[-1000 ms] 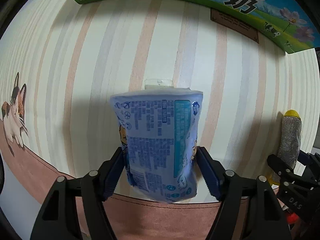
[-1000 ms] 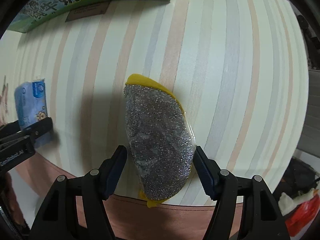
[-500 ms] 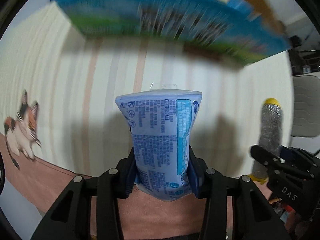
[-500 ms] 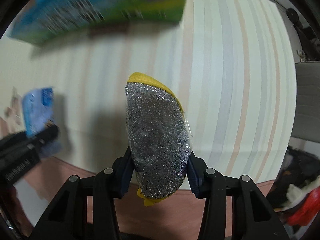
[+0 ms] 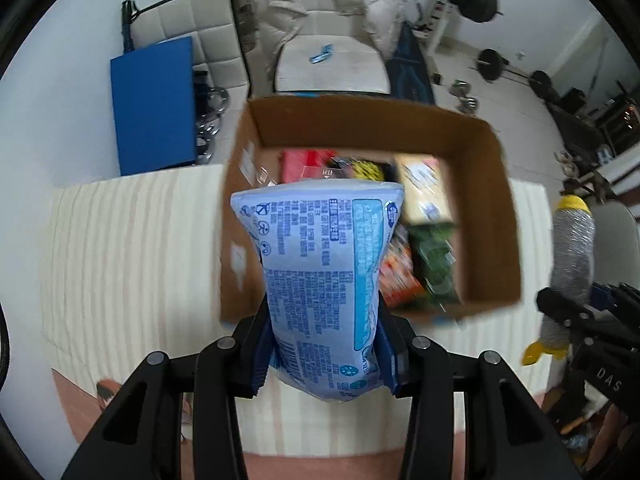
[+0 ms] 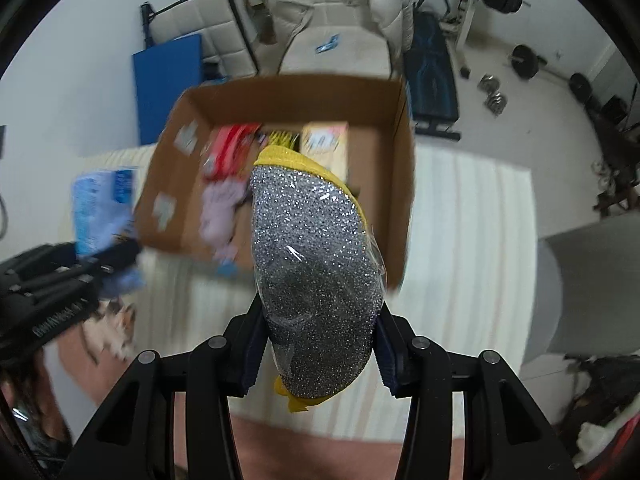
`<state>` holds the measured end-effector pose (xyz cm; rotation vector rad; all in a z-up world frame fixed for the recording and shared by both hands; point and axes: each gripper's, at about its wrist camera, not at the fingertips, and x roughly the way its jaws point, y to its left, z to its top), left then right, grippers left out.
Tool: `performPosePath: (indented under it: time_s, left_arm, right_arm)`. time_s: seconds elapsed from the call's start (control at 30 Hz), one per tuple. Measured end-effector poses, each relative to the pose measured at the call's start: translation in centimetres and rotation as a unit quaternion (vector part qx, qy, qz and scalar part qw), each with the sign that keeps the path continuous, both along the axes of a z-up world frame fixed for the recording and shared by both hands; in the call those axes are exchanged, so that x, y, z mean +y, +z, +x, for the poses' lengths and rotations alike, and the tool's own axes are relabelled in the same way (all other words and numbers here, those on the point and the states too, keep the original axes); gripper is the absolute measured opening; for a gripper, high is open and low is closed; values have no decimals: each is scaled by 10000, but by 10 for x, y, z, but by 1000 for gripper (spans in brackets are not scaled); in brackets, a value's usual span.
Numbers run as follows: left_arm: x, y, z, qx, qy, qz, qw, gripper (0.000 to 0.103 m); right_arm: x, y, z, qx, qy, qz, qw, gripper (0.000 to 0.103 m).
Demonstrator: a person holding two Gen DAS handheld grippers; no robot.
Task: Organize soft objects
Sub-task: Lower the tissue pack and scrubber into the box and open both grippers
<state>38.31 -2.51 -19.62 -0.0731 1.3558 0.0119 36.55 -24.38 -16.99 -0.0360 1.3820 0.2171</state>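
Observation:
My left gripper is shut on a light blue soft packet with blue print, held upright above the striped tablecloth. My right gripper is shut on a silver glitter scouring sponge with a yellow back, wrapped in clear film. Both are lifted in front of an open cardboard box, which holds several packets. The sponge and right gripper also show at the right edge of the left wrist view. The blue packet shows at the left of the right wrist view.
The box stands on a striped cloth with a pink border. Behind the table are a padded chair with a beige jacket, a blue board and barbell weights on the floor.
Both grippers closed on their objects and lifted them off the cloth. The views tilted up, and the box interior and room behind now show.

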Motion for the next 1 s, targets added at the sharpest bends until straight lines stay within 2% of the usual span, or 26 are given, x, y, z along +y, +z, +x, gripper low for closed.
performPosePath:
  time_s: [0.07,0.23,0.33,0.5,0.57,0.6,0.7,0.83,0.93,1.0]
  left_arm:
    - [11,-18,21,168,62,129,9998,41]
    - [22,-70,64,783,29,332,9964,41]
    - [25,-95,77,1161,35,393,9925,41]
    - [22,-124,89,1619,-85,673,9845,46]
    - [24,-128,90,1679,-6,652,9836,50]
    - [26,-129,91,1685,58,642,9836,51]
    - [31,-128,93,1633,180,484,9852,53]
    - [35,-124,99,1562,160,485,9864,54]
    - [41,-113,99,1394,221,401,9892,81]
    - [46,-107,98,1323,318,289,9903,83]
  right_arm:
    - [-4,-17,37,80,-96,-167,9998,49]
    - [-6,-60,90,446,-358,-575,9967,49]
    - [1,-90,102,597,-381,-806,9942,50]
    - [2,-112,115,770,-459,-979,9912,51]
    - [3,-119,119,827,-486,-1025,9901,55]
    - [2,-120,120,842,-520,-992,9901,64]
    - [1,-119,122,876,-564,-766,9916,77]
    - [7,-118,120,828,-540,-788,9920,88]
    - [13,-110,117,727,-444,-901,9923,96]
    - [16,-106,115,706,-409,-902,9926,96]
